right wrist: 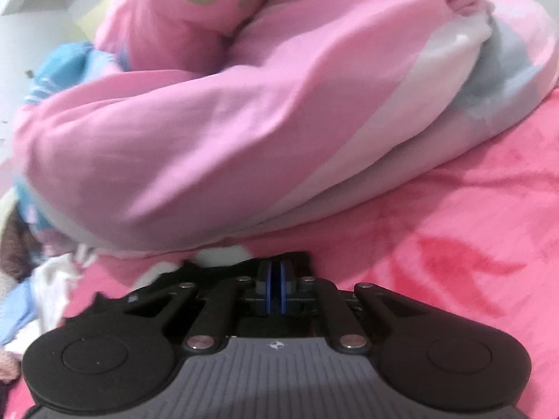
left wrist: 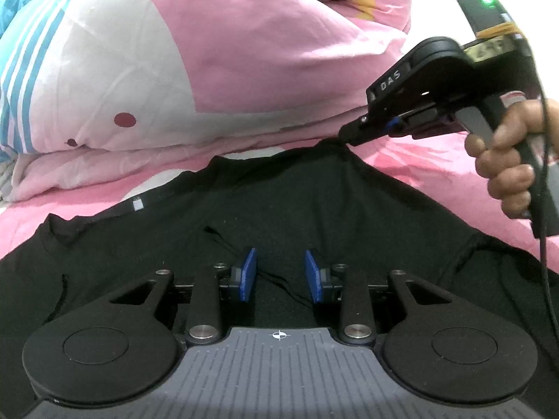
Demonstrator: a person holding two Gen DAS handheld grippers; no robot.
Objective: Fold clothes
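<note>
A black garment (left wrist: 279, 209) lies spread and rumpled on the pink bedsheet (left wrist: 419, 153), one far corner pulled up into a peak near the bunched quilt (left wrist: 209, 52).

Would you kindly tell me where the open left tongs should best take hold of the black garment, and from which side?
The near hem, I would judge. The black garment lies flat on the pink bed cover, so only an edge offers a fold to pinch. The right tongs are shut on the far edge, and the left tongs hover open over the middle. Draw back, then come in low from the near side.
</note>
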